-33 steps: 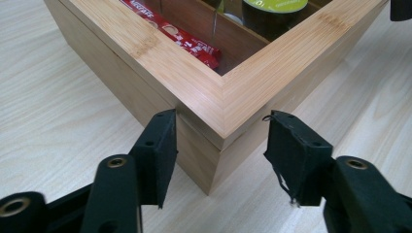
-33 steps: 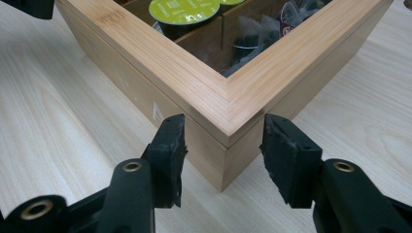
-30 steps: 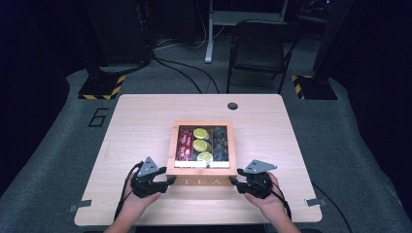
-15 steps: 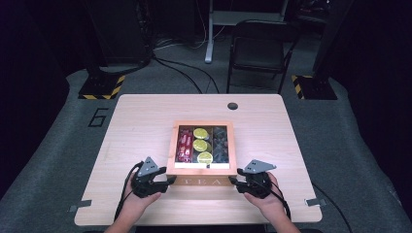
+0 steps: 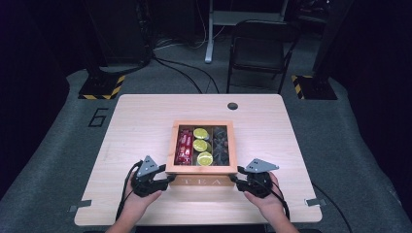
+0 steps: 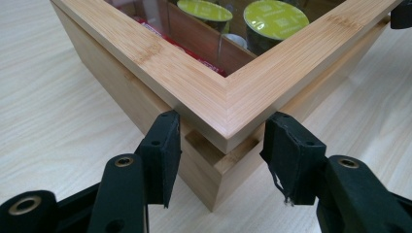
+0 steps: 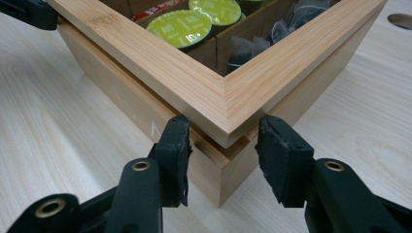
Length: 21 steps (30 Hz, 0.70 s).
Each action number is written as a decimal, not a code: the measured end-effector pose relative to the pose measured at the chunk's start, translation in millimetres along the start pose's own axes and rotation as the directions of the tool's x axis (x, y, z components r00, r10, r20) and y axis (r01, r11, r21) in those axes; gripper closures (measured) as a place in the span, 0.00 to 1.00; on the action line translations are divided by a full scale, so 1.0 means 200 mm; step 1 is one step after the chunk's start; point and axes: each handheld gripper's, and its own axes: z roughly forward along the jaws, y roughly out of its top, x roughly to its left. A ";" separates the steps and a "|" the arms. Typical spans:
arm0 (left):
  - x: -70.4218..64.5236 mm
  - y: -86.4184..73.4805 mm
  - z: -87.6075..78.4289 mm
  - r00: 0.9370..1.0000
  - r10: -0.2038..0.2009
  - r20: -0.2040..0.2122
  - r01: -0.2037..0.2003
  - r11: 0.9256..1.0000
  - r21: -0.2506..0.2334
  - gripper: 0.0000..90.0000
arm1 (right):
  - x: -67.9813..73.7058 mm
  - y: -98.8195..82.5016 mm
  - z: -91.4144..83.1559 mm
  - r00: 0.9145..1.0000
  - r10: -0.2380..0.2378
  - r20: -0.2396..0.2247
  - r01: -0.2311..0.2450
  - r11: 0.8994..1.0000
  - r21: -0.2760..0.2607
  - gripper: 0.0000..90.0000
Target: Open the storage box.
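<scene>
A wooden tea box (image 5: pixel 201 170) with a framed glass lid sits at the table's near middle, holding red packets (image 5: pixel 184 144), green-topped capsules (image 5: pixel 200 145) and dark sachets (image 5: pixel 219 143). My left gripper (image 5: pixel 170 178) straddles the box's near-left corner. In the left gripper view, the jaws (image 6: pixel 221 145) have just been closing and both pads touch the corner under the lid frame (image 6: pixel 194 82). My right gripper (image 5: pixel 234 179) straddles the near-right corner. In the right gripper view, its pads (image 7: pixel 221 141) press the corner below the lid frame (image 7: pixel 160 68). The lid sits slightly proud of the base at both corners.
The light wooden table (image 5: pixel 145 126) has a round cable hole (image 5: pixel 232 106) behind the box. A black folding chair (image 5: pixel 260 53) and stand bases with striped tape stand on the floor beyond. Bare tabletop lies to either side of the box.
</scene>
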 end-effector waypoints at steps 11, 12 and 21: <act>0.00 0.03 -0.03 0.999 0.005 -0.032 -0.006 0.999 -0.049 0.51 | -0.01 0.03 -0.01 1.000 -0.010 0.010 0.011 0.999 -0.042 0.61; -0.01 0.04 -0.04 0.999 0.015 -0.036 -0.017 0.999 -0.051 0.51 | -0.01 0.04 -0.02 1.000 -0.009 0.008 0.009 0.999 -0.044 0.61; 0.01 0.11 -0.07 0.999 0.016 -0.043 -0.020 0.997 -0.081 0.50 | -0.03 0.11 -0.05 1.000 0.019 0.016 -0.018 0.997 -0.074 0.60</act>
